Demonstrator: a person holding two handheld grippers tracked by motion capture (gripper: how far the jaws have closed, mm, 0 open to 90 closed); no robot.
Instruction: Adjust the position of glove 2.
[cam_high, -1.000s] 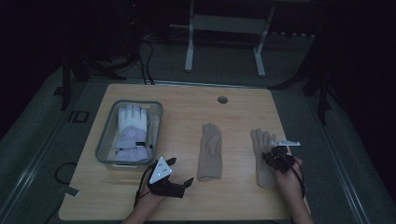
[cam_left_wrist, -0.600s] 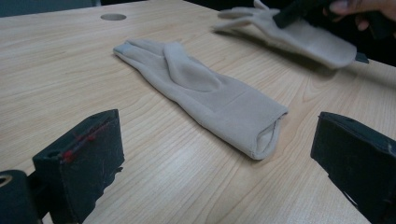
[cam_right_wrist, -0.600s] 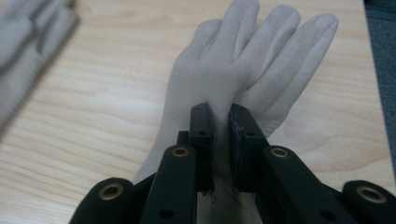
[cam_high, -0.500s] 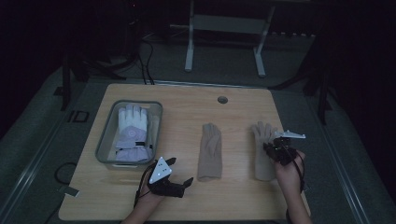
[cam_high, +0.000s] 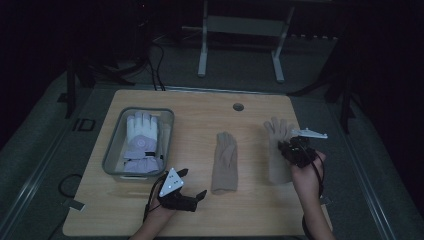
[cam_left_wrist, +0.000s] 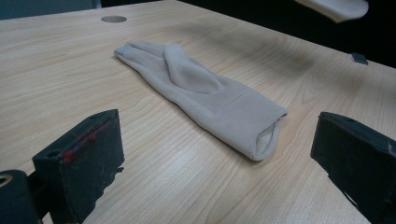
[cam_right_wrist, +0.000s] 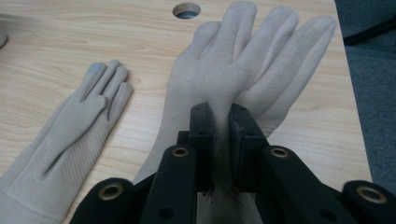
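Note:
Two beige gloves are on the wooden table. The middle glove lies flat, cuff toward me. My left gripper hovers open just in front of that cuff, touching nothing. The right glove is pinched at its palm by my right gripper, which is shut on it. Its fingers spread out beyond the jaws, and it seems partly raised off the table. The raised glove's edge also shows at the top of the left gripper view.
A clear bin at the table's left holds white and lavender gloves. A round cable hole sits near the far edge. The table's right edge is close to the right glove. Dark floor and a white stand lie beyond.
My right gripper has moved away from me with the right glove pinched, carrying the glove farther up the table. The left gripper has stayed where it was.

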